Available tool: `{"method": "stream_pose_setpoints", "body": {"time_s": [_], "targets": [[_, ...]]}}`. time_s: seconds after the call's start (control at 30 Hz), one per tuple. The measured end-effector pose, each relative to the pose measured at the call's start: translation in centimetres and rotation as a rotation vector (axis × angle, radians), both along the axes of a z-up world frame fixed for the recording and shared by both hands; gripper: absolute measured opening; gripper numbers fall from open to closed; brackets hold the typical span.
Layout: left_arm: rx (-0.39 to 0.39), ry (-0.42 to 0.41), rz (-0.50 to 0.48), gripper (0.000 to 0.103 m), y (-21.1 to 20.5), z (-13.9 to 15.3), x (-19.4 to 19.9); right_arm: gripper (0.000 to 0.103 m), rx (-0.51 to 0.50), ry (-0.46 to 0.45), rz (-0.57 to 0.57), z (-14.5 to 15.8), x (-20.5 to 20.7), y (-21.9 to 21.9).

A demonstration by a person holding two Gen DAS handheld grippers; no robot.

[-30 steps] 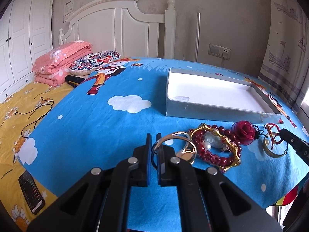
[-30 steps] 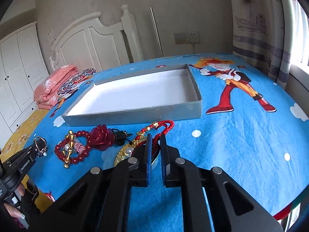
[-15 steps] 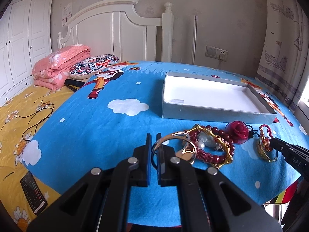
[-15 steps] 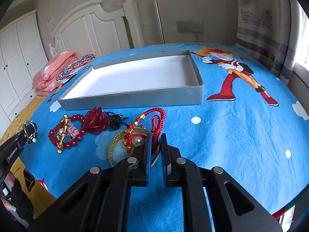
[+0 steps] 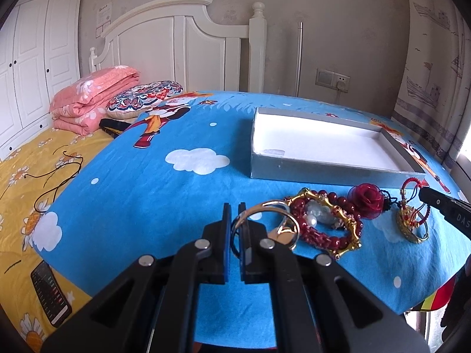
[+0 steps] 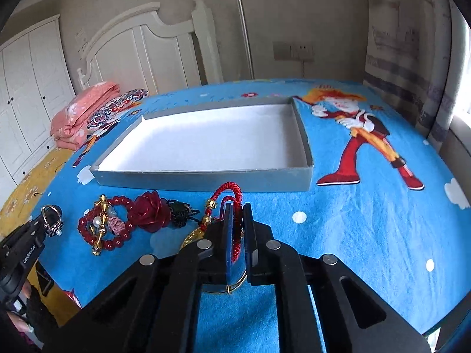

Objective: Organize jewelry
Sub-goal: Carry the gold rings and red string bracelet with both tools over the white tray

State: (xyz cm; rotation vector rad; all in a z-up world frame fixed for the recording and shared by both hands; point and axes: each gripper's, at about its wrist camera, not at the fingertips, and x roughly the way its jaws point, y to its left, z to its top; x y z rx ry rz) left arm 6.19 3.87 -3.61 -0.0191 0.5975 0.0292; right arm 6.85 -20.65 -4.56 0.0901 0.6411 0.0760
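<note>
Grippers both clamp jewelry: left gripper [image 5: 234, 229] pinches a ring [image 5: 266, 220], right gripper [image 6: 238, 229] a red cord bangle [image 6: 232, 206]. Beads [image 5: 323, 223] lie at the ring's 3 o'clock, tray [image 5: 323, 173] at 1 o'clock.

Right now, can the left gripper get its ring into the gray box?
Probably yes. The left gripper holds the ring; the gray box lies ahead, open-topped, with only blue bedspread in between.
</note>
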Motion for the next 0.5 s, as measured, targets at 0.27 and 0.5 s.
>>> {"method": "stream_pose_setpoints", "body": {"time_s": [0.27, 0.5], "targets": [[-0.020, -0.053, -0.040, 0.005, -0.7, 1.5, -1.2, 0.008, -0.016, -0.112, 0.018, 2.1, -3.7, 1.4], [-0.006, -0.079, -0.079, 0.005, -2.9, 2.6, -1.7, 0.008, -0.008, -0.120, 0.049, 2.1, -4.7, 2.9]]}}
